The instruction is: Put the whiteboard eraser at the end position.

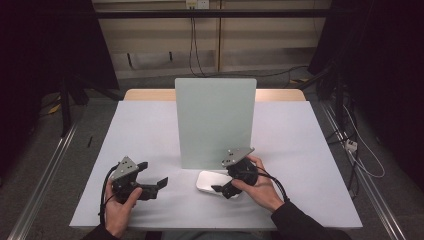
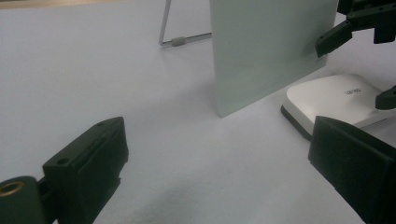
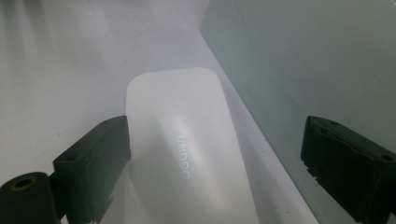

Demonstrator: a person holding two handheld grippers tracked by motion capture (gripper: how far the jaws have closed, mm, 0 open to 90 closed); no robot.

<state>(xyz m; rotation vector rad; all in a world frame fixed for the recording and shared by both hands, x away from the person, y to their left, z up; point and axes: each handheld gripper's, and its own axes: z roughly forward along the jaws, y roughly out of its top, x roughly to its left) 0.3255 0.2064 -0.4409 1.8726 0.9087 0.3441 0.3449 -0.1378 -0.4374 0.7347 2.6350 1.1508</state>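
Observation:
A flat white rounded device (image 1: pixel 207 181) with a grey underside lies on the table just in front of an upright pale green panel (image 1: pixel 215 120). My right gripper (image 1: pixel 226 182) is open and straddles the device's right end. In the right gripper view the device (image 3: pixel 187 140) runs away between the two spread jaws, and the panel (image 3: pixel 317 60) stands to the right. My left gripper (image 1: pixel 152 174) is open at the front left, holds nothing, and points toward the device (image 2: pixel 336 95). The left gripper view also takes in the right gripper (image 2: pixel 362 70) over the device.
The pale table top (image 1: pixel 145 130) ends at a front edge near my hands. A thin metal stand leg (image 2: pixel 177 41) props the panel (image 2: pixel 271 46) from behind. Dark frames, cables and floor rails surround the table.

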